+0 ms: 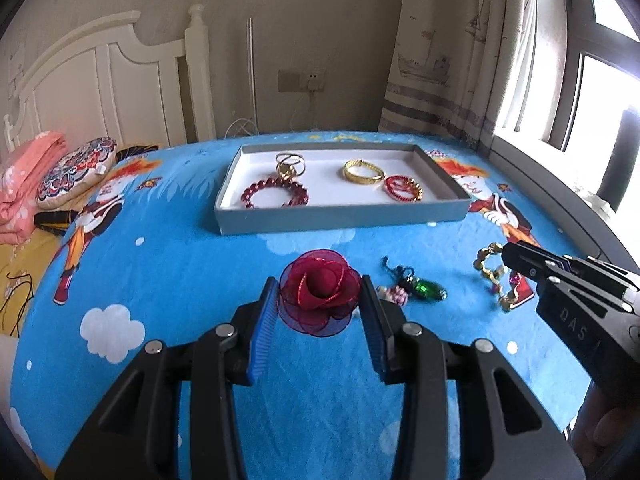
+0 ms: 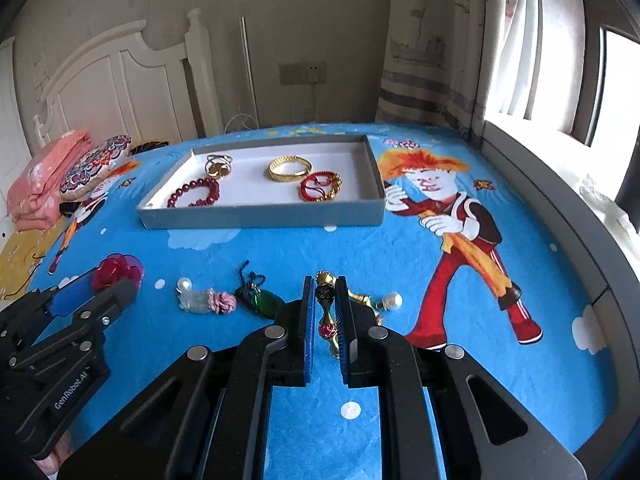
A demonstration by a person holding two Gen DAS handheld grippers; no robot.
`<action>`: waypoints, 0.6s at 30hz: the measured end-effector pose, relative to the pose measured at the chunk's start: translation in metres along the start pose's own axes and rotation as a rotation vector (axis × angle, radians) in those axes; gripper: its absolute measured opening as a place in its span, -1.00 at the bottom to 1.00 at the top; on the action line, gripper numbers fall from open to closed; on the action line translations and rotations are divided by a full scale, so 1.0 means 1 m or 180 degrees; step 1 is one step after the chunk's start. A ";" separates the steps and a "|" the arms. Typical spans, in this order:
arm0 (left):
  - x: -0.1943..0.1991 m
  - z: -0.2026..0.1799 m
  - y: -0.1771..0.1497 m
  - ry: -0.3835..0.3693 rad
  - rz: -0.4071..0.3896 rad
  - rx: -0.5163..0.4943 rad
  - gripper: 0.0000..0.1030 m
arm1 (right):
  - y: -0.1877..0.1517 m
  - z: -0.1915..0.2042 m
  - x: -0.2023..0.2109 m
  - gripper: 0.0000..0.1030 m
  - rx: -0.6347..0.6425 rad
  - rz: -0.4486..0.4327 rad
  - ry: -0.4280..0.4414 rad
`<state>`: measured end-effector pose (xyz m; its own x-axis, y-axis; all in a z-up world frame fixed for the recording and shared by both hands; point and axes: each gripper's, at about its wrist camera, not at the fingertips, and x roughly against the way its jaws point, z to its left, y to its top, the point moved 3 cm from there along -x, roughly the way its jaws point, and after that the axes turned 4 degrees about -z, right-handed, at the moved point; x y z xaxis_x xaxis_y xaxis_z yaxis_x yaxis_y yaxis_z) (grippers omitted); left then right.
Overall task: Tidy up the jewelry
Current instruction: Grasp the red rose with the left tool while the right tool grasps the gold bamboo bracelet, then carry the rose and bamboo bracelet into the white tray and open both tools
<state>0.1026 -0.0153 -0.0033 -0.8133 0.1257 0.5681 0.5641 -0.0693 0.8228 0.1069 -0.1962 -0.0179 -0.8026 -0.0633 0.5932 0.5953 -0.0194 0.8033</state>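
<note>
Left gripper (image 1: 320, 300) clamped the rose (image 1: 319, 292), right gripper (image 2: 325, 300) the bracelet (image 2: 326, 312); its dangling links risked slipping short of the tray (image 2: 260, 216).

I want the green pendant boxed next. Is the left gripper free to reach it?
Probably not yet: the left gripper is shut on the red mesh rose. The green pendant lies uncovered on the blue sheet, just to its right.
</note>
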 end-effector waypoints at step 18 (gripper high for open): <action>-0.006 0.001 0.039 -0.0028 -0.0197 0.0007 -0.24 | 0.040 0.008 0.005 -0.76 0.0020 -0.0249 -0.0074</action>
<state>0.1291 -0.0181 0.0252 -0.8453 0.1384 0.5161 0.5132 -0.0591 0.8563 0.1263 -0.1896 0.0179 -0.8474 -0.0385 0.5296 0.5304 -0.0172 0.8476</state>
